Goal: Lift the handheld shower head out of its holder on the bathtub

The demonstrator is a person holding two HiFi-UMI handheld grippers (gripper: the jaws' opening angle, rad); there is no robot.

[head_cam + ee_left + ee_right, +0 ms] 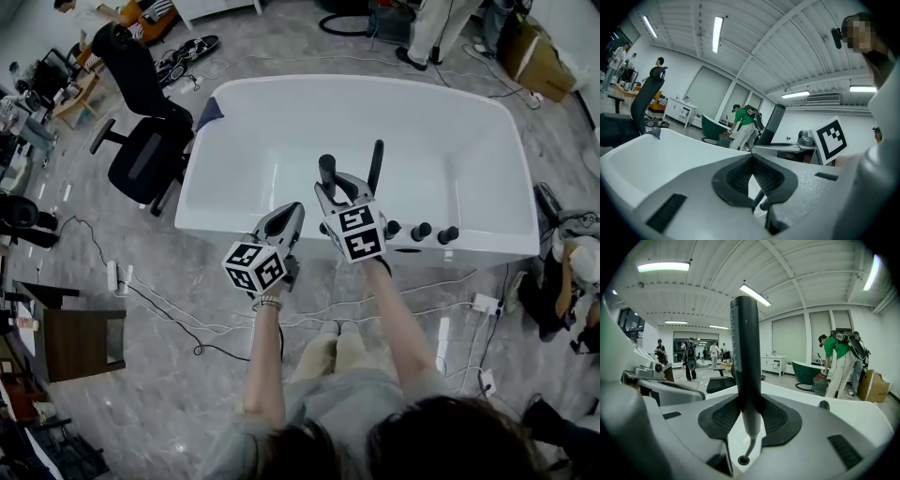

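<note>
Fingers (723,418) of right gripper (747,401) clamped on lower stem of handheld shower head (745,343). Head stands upright between them, raised clear above the white bathtub (281,98). Hose (749,446) hangs from its base down to a round socket (743,459) in the tub ledge. Left gripper (751,158) just beside the right one, fingers (736,178) closed tip to tip, holding nothing. Three black knobs (422,230) sit on the near ledge.

A black office chair (141,141) stands on the grey marbled floor (178,403). A power strip (112,277) with cables (173,319) lies there, and a cardboard box (539,61) is well apart.
</note>
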